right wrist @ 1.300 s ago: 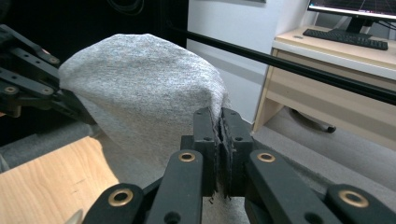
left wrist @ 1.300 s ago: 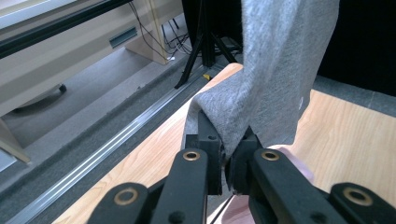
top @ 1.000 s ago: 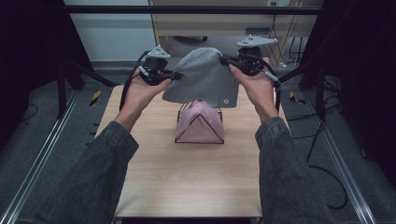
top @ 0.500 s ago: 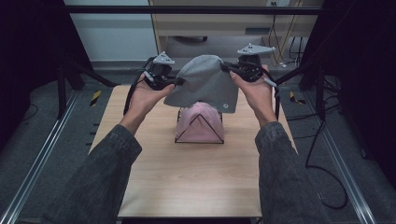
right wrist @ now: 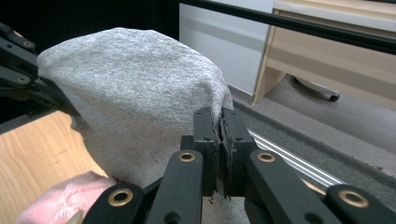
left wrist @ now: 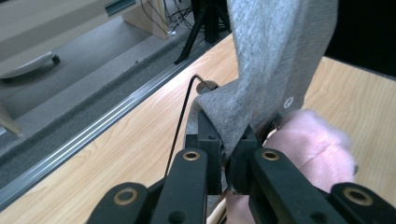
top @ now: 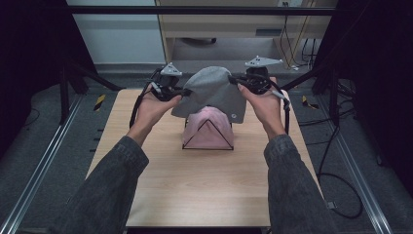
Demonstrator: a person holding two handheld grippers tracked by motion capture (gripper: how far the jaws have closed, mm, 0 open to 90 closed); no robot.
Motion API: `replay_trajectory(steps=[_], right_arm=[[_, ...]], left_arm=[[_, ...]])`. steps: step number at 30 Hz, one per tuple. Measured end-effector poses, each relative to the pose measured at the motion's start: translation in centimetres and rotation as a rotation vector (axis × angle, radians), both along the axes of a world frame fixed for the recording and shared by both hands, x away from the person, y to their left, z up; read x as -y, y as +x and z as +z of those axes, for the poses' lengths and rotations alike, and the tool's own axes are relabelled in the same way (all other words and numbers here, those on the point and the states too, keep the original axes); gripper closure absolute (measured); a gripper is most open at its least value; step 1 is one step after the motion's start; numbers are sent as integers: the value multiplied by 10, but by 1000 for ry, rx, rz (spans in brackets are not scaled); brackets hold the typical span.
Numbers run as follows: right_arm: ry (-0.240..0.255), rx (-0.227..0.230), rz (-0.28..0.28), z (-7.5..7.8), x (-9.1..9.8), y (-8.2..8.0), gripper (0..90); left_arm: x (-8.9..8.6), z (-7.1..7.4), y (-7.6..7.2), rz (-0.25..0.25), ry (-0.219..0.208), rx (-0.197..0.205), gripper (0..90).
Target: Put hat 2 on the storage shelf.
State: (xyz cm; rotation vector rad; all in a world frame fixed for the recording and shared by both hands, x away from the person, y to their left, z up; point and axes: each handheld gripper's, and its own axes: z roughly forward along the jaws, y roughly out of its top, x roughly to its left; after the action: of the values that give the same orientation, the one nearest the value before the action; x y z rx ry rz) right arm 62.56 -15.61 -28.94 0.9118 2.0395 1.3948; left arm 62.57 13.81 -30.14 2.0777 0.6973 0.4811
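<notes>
A grey cloth (top: 210, 92) hangs spread between my two grippers above the far half of the table. My left gripper (top: 185, 91) is shut on the cloth's left edge, seen pinched between its jaws in the left gripper view (left wrist: 227, 151). My right gripper (top: 235, 81) is shut on the right edge, the grey cloth (right wrist: 135, 107) pinched in the right gripper view (right wrist: 218, 154). Below the cloth, a pink cloth (top: 210, 127) lies draped over a black wire frame (top: 208, 147) standing on the table; its top is hidden behind the grey cloth's lower edge.
The wooden table (top: 195, 185) has free room in front of the frame. Metal rails (top: 39, 170) run along both sides on the floor. A wooden cabinet (top: 229, 24) and cables (top: 297, 44) stand beyond the far edge.
Both hands have sunk with the grey cloth held taut between them, so its lower edge now hangs over the top of the pink cloth on the frame.
</notes>
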Motion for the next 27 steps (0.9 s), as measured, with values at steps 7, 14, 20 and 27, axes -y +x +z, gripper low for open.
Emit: replay_trajectory(steps=[7,14,20,27], right_arm=[[-17,-22,8,-14,-3,-5,868],[-29,-41,12,-25,-3,-11,868],[-32,-52,18,-33,-2,-16,868],[-33,-66,21,-39,-1,-18,868]], left_arm=[[-3,-18,0,-3,12,-25,863],[-3,-29,-3,-2,12,-38,863],[-2,-37,-4,-5,15,-43,863],[-1,-42,-6,-7,15,-48,864]])
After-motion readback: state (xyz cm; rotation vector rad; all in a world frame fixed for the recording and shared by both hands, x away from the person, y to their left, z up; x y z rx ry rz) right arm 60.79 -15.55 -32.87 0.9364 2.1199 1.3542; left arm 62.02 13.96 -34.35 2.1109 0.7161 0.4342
